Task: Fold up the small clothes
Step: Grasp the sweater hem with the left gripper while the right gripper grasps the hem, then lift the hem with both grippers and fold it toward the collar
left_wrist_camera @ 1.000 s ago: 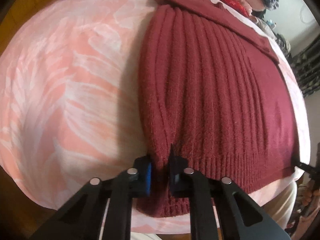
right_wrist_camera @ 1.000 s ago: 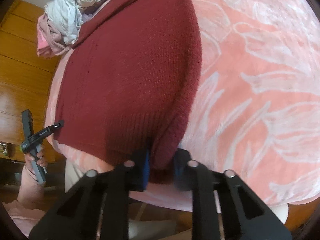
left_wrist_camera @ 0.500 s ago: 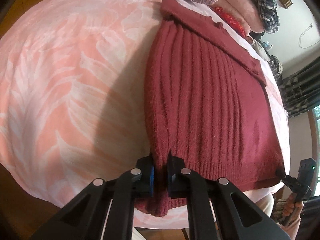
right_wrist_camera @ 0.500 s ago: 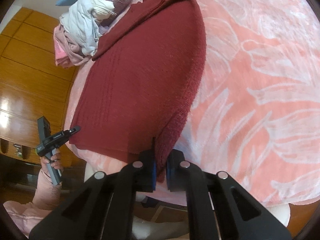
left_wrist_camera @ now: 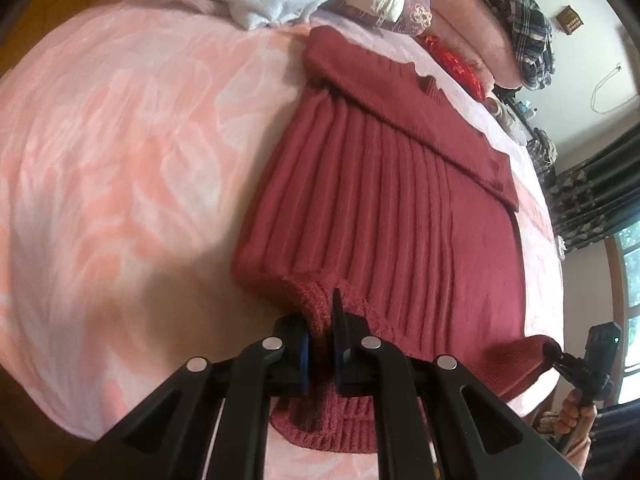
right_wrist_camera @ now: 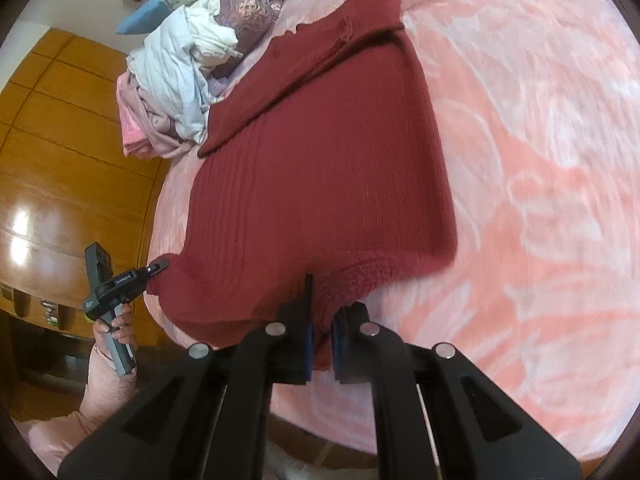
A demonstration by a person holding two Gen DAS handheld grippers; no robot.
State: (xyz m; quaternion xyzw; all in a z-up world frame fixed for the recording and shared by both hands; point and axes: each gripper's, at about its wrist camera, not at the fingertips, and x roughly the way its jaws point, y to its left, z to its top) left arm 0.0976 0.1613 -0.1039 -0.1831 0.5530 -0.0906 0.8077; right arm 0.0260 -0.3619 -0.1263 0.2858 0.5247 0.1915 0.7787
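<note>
A dark red ribbed knit sweater (left_wrist_camera: 400,200) lies spread on a pink patterned blanket (left_wrist_camera: 120,160), its sleeves folded across the far end. My left gripper (left_wrist_camera: 322,344) is shut on the sweater's left hem corner and holds it raised off the blanket. In the right wrist view the same sweater (right_wrist_camera: 328,168) fills the middle, and my right gripper (right_wrist_camera: 320,344) is shut on the right hem corner, also lifted. Each wrist view shows the other gripper (right_wrist_camera: 156,268) pinching its corner at the frame's edge, held by a hand (right_wrist_camera: 120,324).
A heap of unfolded light clothes (right_wrist_camera: 180,68) and cushions (left_wrist_camera: 460,64) lies at the blanket's far end. A plaid garment (left_wrist_camera: 520,20) tops the pile. Wooden cabinet panels (right_wrist_camera: 52,160) stand to the left, dark curtains (left_wrist_camera: 588,200) and a window to the right.
Both grippers closed fully on the hem corners, then rose and moved forward, lifting the hem off the blanket. The hem edge now curls up in front of the fingers.
</note>
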